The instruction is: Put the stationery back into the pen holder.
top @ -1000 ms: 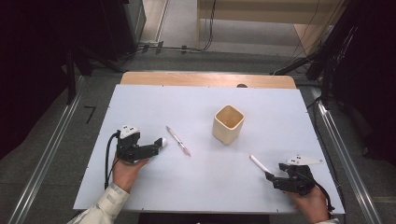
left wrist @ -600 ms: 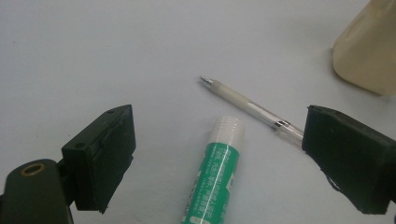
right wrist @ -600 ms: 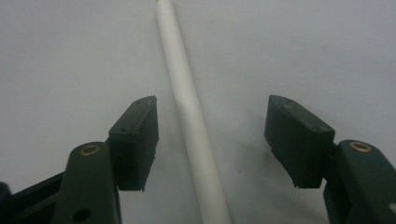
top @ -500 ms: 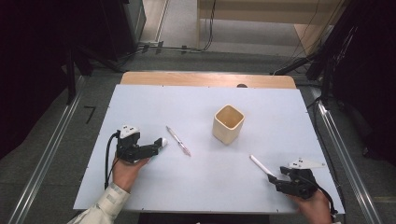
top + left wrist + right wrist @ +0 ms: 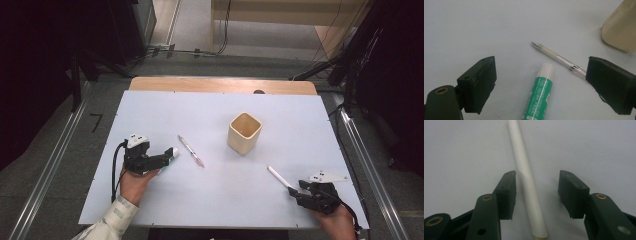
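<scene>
White stick [image 5: 526, 180]: slim, plain, round-bodied, lying flat on the pale table [image 5: 280, 115], running straight away from the lens in the right gripper view, a yellowish end showing at its near tip. Lying in the high view [image 5: 278, 177] near the front right of the table, slanting up and left from the right gripper [image 5: 295, 190], well apart from the cream square cup [image 5: 245, 132].

Sitting between the two black jaws of the right gripper [image 5: 537, 192], nearer the left jaw than the right, bare table showing on both sides. Standing moderately open, gripping nothing, neither pad touching the stick.

Green glue stick [image 5: 539, 93], white-capped with pale lettering, lying on the table between the jaws of the left gripper [image 5: 541, 82]; showing in the high view [image 5: 169, 156] at that gripper [image 5: 167, 155]. Jaws spread wide, well clear of the tube on either side, holding nothing. Clear pen [image 5: 560, 60] with a metal tip lying just beyond the glue cap, slanting across, its far end passing behind the right-hand jaw; in the high view [image 5: 191, 150] lying between the left gripper and the cup.
</scene>
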The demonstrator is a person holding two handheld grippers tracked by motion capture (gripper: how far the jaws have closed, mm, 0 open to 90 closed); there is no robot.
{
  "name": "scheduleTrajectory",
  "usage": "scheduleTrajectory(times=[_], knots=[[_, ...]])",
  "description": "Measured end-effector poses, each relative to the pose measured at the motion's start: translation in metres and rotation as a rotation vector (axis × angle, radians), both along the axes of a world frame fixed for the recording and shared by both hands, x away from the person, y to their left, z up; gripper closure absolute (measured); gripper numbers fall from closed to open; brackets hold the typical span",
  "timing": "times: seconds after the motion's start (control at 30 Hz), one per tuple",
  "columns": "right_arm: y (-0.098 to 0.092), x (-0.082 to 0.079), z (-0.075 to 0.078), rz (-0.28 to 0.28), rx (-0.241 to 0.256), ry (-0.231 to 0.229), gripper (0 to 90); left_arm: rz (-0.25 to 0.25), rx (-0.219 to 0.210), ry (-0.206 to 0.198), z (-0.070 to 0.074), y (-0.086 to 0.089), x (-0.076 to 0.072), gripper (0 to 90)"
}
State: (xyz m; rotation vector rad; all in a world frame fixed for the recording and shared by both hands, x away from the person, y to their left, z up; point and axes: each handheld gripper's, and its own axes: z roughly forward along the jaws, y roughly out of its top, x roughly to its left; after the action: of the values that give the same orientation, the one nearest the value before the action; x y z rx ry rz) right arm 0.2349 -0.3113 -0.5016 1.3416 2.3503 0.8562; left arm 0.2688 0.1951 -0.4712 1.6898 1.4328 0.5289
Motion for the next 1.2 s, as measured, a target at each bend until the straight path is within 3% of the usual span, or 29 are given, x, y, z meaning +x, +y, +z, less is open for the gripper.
scheduleTrajectory(times=[0.3,0.8,1.2], knots=[[0.0032,-0.003,-0.0008,0.001,-0.041,-0.026,58.5,0.0,-0.001,0.0,0.0003,0.0002,-0.0001,10.4],[0.0065,-0.0061,-0.0013,0.022,-0.041,-0.028,76.1,0.001,-0.007,-0.002,0.0006,0.0005,-0.0002,10.4],[0.0034,-0.0043,-0.0004,0.021,-0.015,-0.013,76.8,0.008,-0.005,0.003,-0.0003,0.0042,0.0,10.6]])
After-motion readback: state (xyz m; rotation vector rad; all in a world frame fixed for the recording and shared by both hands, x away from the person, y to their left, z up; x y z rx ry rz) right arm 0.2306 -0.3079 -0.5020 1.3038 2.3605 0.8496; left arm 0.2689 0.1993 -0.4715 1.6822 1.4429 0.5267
